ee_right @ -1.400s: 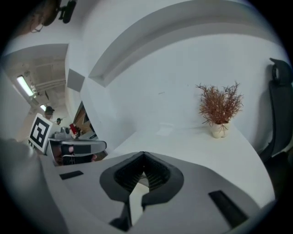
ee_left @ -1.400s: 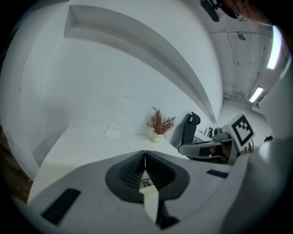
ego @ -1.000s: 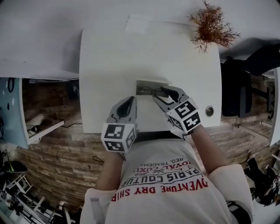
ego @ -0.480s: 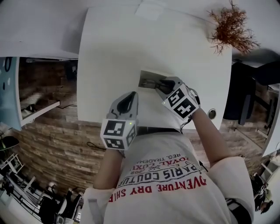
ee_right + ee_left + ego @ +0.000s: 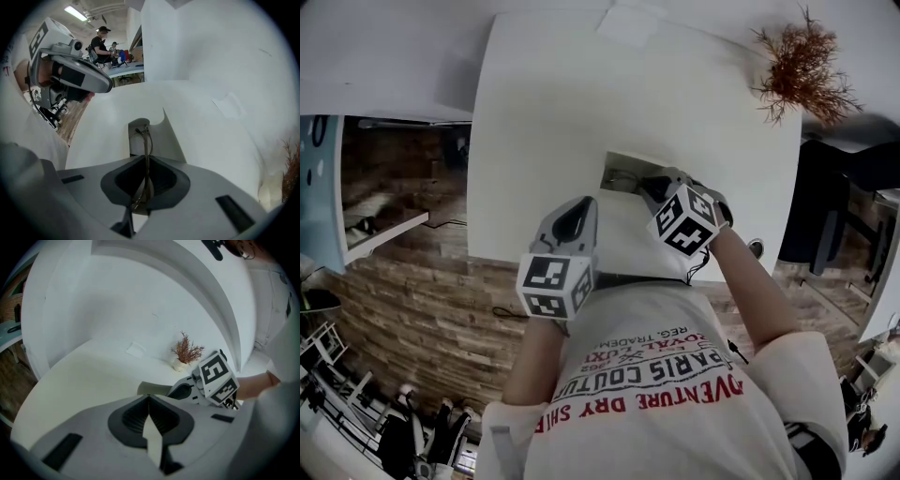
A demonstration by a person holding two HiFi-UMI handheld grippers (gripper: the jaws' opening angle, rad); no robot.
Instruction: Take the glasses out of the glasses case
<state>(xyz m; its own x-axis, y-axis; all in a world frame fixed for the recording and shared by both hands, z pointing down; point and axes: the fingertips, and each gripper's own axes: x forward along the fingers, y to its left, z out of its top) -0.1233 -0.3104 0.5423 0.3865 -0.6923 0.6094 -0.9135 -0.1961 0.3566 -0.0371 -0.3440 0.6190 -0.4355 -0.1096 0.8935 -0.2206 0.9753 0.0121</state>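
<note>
Thin-framed glasses (image 5: 146, 137) in the open white case (image 5: 165, 138)

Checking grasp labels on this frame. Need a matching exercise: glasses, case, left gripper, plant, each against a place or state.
1 glasses
2 glasses case
3 left gripper
4 dried plant

A far corner of the table
B jaws together, empty
C lying open on the table
D between the jaws of the right gripper

Pairs: 1-D, 2-C, 3-B, 4-A. The right gripper's jaws are closing on the glasses.
</note>
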